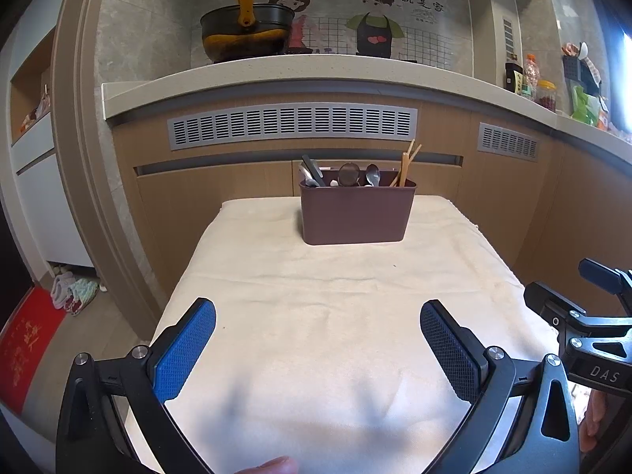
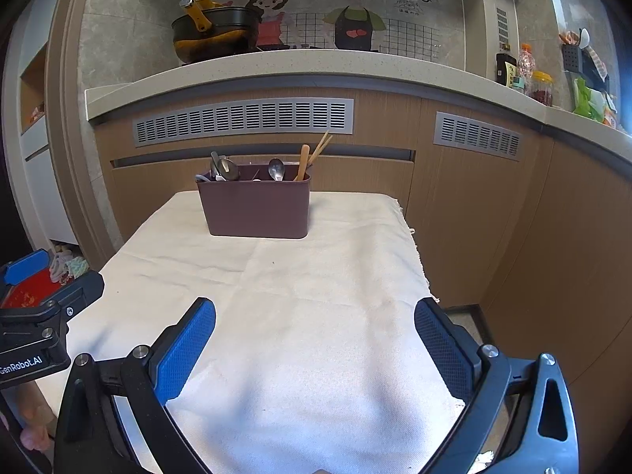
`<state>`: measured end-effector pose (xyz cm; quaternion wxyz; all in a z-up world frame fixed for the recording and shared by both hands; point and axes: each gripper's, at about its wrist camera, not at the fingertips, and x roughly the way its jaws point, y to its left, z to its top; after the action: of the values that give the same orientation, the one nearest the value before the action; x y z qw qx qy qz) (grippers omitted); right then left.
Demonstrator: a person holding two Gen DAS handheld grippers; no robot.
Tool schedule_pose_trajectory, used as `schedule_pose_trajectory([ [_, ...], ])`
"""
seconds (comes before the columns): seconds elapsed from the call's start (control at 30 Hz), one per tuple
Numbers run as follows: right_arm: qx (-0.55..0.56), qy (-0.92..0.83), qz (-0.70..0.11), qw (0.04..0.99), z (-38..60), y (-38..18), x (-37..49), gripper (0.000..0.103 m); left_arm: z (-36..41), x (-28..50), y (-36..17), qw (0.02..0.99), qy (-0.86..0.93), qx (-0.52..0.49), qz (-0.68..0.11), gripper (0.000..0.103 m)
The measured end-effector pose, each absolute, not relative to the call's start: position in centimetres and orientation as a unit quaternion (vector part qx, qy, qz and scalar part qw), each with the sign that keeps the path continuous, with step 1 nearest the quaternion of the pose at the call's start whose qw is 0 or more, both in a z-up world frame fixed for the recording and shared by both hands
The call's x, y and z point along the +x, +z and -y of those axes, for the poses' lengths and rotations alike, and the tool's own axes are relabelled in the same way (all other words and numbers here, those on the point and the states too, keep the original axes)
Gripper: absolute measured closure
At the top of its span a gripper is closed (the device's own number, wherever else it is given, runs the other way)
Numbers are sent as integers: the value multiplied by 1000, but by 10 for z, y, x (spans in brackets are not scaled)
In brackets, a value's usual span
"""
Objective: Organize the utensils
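Kitchen-side, your cloth-covered table (image 1: 316, 316) holds the utensil caddy (image 1: 355, 213) at twelve o'clock; with left gripper (image 1: 318, 339) and right gripper (image 2: 315, 339) spread wide and empty, a clumsy reach could, I judge, topple it.

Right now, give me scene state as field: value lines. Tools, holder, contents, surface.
left tool: open, empty, over the cloth's near end
right tool: open, empty, over the cloth's near end
holder: brown utensil caddy, upright at the far end of the cloth
contents: metal spoons, wooden chopsticks, dark-handled utensils, all standing in the caddy
surface: cream cloth over the table; no loose utensils seen on it
background: pot on the counter
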<state>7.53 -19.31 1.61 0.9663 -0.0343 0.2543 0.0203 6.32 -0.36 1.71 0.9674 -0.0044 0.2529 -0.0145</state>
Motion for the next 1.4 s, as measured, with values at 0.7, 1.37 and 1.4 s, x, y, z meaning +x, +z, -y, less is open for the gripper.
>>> schedule_pose_trajectory([
  [0.7,-36,21,-251,967,193,19,75,3,5,64,17,967,-19,-2,-253,0],
  [1.37,-33,27,-252,967,197,18,76,2,4,64,17,967,-22,-6,-255,0],
  [1.4,-33,27,-252,967,196,18,76,2,4,64,17,967,-23,-6,-255,0],
])
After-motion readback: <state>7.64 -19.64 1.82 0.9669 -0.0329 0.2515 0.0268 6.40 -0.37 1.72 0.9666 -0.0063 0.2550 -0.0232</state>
